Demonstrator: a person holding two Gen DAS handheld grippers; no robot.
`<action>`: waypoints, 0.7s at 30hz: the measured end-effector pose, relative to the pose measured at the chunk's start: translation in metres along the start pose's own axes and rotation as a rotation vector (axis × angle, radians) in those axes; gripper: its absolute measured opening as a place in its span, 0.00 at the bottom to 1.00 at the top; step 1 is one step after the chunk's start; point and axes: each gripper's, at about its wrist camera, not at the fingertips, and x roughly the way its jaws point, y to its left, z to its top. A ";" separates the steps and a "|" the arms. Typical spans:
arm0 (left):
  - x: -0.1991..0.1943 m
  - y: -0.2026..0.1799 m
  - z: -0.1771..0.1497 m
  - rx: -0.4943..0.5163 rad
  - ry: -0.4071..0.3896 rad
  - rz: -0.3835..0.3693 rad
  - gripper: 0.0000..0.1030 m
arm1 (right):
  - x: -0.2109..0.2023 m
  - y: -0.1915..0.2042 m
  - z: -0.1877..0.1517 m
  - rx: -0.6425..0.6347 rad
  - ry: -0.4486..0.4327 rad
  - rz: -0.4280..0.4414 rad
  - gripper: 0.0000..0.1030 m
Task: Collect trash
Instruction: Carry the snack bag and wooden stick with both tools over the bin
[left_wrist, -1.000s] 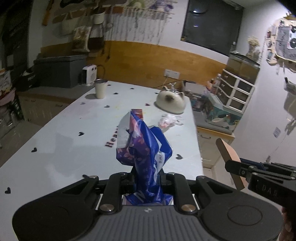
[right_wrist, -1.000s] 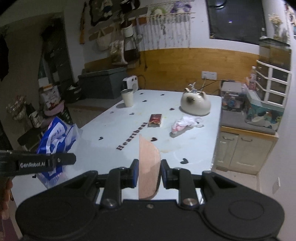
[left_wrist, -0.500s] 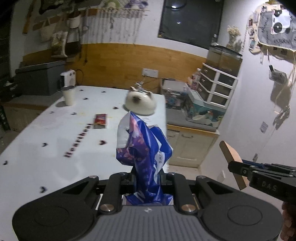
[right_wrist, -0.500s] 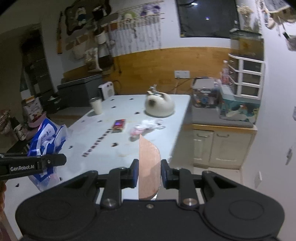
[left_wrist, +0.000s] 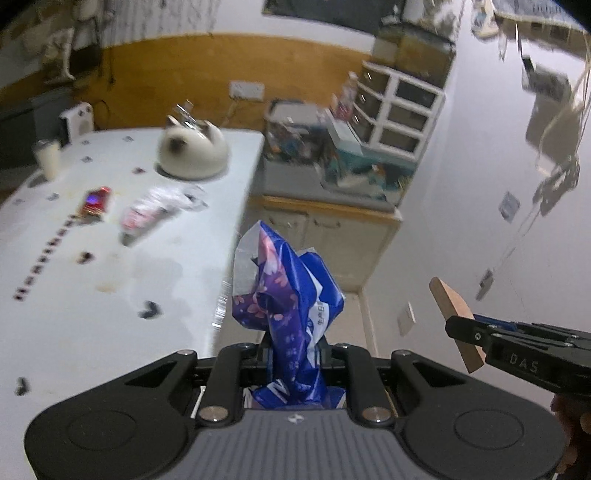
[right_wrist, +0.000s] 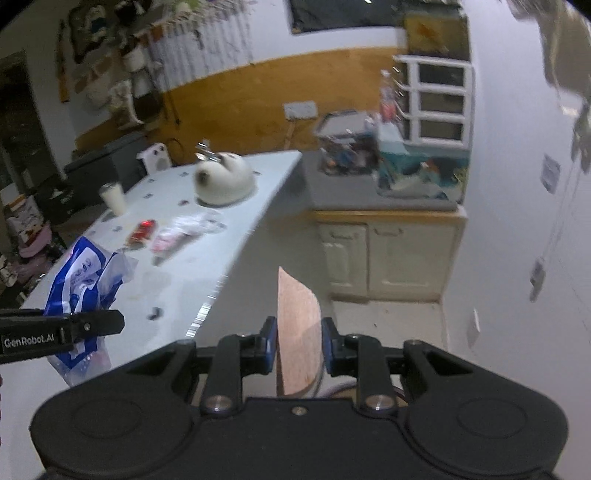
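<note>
left gripper (left_wrist: 295, 354): its jaws are pinching hard on a crumpled blue and purple wrapper (left_wrist: 286, 295), which is sticking up between the fingers and hanging off beyond the table's near edge.
right gripper (right_wrist: 298, 341): its jaws are sitting narrow and gripping a flat brown card-like piece (right_wrist: 297, 330) that is standing upright between the blue pads (right_wrist: 269, 341); the same piece is showing at the right of the left wrist view.
collected so far: two pieces of trash are being carried, one in each gripper, so both grippers are occupied.
white table (left_wrist: 110, 288): it is lying to the left of both grippers, which are pointing past its edge toward the floor and the cream cupboards.
left on the table: a red snack packet (left_wrist: 95, 201) and, just beside it, a crumpled pink and white wrapper (left_wrist: 159, 208) are lying near the middle, well apart from both grippers.
probably not trash: a cat-shaped white pot (left_wrist: 192, 151) and a white cup (left_wrist: 47, 158) are standing farther back.
bin: no bin is showing in either view, so where the held pieces are going cannot be told.
progress, as a judgement: roughly half is looking done; the two held pieces are awaiting a drop, and the two on the table are needing another trip.
</note>
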 end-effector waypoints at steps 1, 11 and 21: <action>0.011 -0.005 0.000 0.002 0.021 -0.008 0.19 | 0.004 -0.010 -0.001 0.013 0.011 -0.006 0.25; 0.138 -0.050 -0.034 0.068 0.334 -0.154 0.19 | 0.071 -0.103 -0.053 0.219 0.185 -0.104 0.25; 0.272 -0.088 -0.106 0.251 0.643 -0.336 0.30 | 0.131 -0.148 -0.106 0.330 0.323 -0.157 0.25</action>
